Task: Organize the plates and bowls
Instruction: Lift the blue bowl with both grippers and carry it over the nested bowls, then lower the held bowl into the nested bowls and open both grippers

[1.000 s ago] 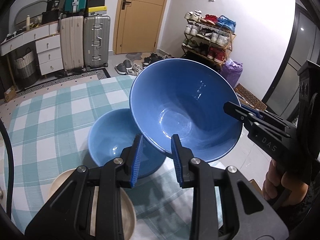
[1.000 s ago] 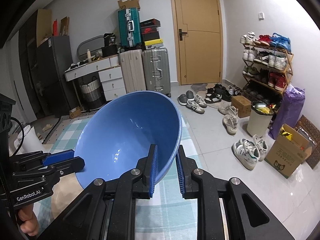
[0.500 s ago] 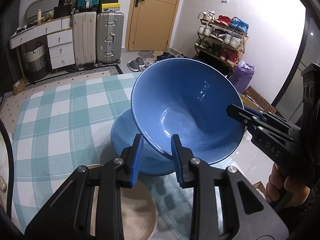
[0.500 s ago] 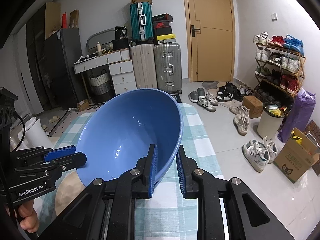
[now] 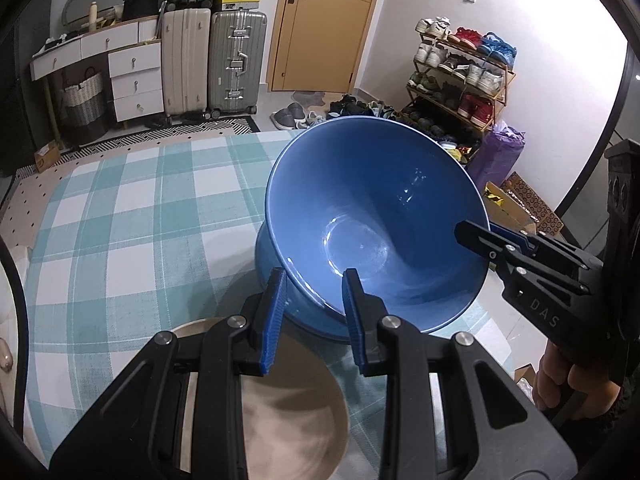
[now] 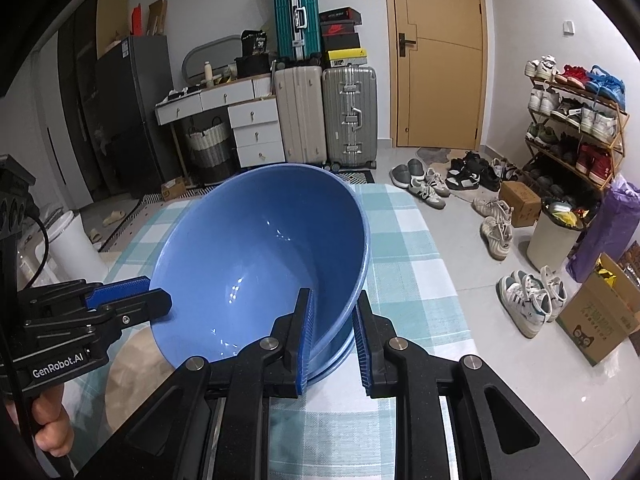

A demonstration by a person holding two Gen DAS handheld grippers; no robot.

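A table covered by a teal-and-white checked cloth [image 5: 132, 216] carries a lower blue ceramic bowl [image 5: 272, 276] near its right edge and, just beside it on the near side, a shallow beige plate [image 5: 296, 412].

Suitcases [image 6: 326, 112] stand beside a door [image 6: 436, 52] and shoe rack [image 6: 572, 120].

Black tool [image 5: 314, 312] (blue pads [image 5: 273, 320]), silver screws.

Count: two blue bowls, the upper bowl [image 5: 372, 216] nested in the lower bowl [image 5: 268, 264]; one beige plate [image 5: 296, 412]; two grippers, left gripper [image 5: 314, 312], right gripper [image 6: 334, 332].
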